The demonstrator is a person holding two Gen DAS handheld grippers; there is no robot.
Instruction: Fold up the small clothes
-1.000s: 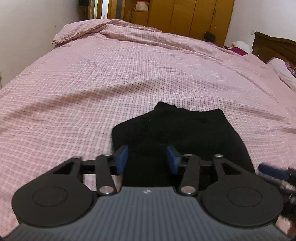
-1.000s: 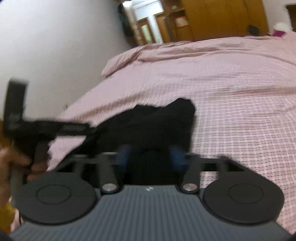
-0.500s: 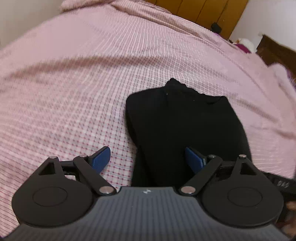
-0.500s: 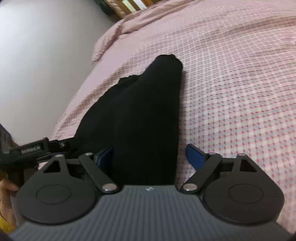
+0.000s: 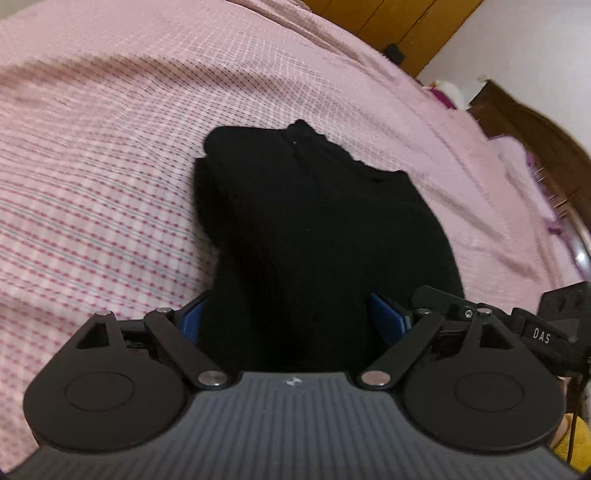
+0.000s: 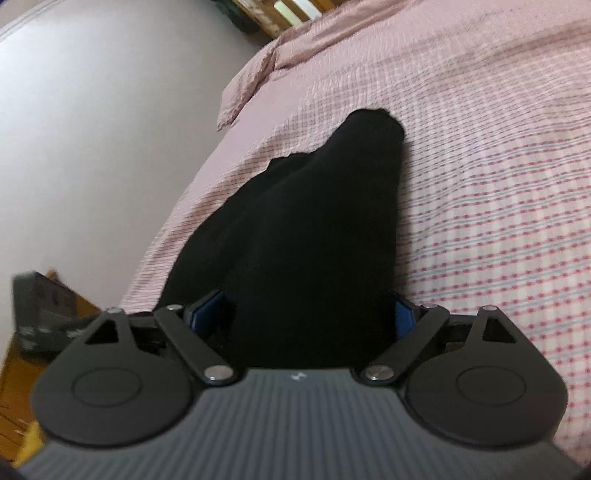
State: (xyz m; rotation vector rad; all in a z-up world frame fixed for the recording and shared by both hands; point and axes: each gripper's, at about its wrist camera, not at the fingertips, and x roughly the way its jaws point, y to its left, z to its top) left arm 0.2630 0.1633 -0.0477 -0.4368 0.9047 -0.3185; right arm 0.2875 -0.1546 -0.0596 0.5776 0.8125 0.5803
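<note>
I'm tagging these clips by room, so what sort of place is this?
Most likely a bedroom: a bed under a pink checked bedspread, a wooden wardrobe behind it, and a dark wooden headboard.

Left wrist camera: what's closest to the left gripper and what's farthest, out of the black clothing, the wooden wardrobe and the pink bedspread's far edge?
1. Black clothing: nearest, lying between the open fingers of the left gripper.
2. Pink bedspread: its far edge lies beyond the clothing, toward the top.
3. Wooden wardrobe: farthest, behind the bed at the top.
</note>
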